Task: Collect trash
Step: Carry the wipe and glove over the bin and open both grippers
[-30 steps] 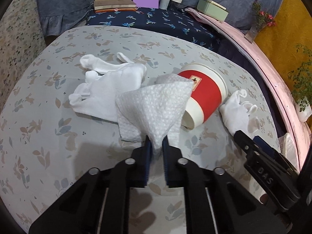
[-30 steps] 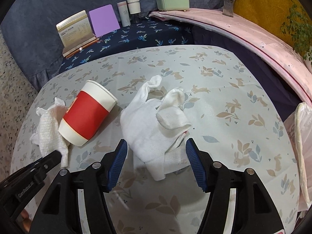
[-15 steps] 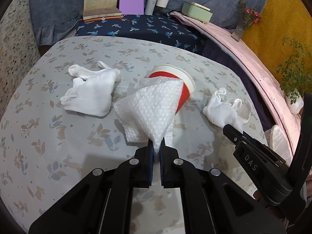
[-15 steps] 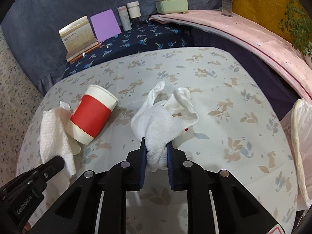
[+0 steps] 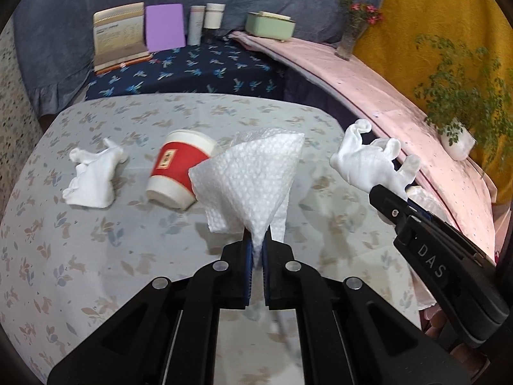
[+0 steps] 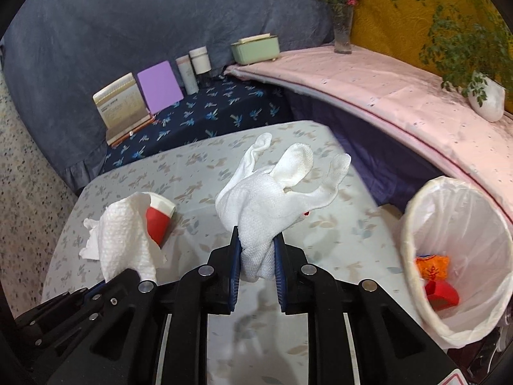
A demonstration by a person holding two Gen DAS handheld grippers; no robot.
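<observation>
While the cup point(image 5: 179, 173) and one glove point(image 5: 93, 176) are waiting on the table point(image 5: 96, 256), we're carrying: left tongs point(image 5: 256, 250) pinching a tissue point(image 5: 253, 186), right tongs point(image 6: 256, 256) pinching another glove point(image 6: 272, 192), bin point(image 6: 413, 256) alongside.

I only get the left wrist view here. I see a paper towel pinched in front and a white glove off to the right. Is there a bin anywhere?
Observer: Yes. The right wrist view shows a bin with a white liner beside the table, on that view's right.
Operator: Anything in it?
Observer: A red piece and an orange wrapper lie at the bottom.
Operator: Is that glove really gripped?
Observer: Yes, the right tool is shut on the white glove, which hangs clear of the table.
Operator: And the cup?
Observer: From that side the red cup lies on its side, half hidden behind the paper towel that the left tool holds.
</observation>
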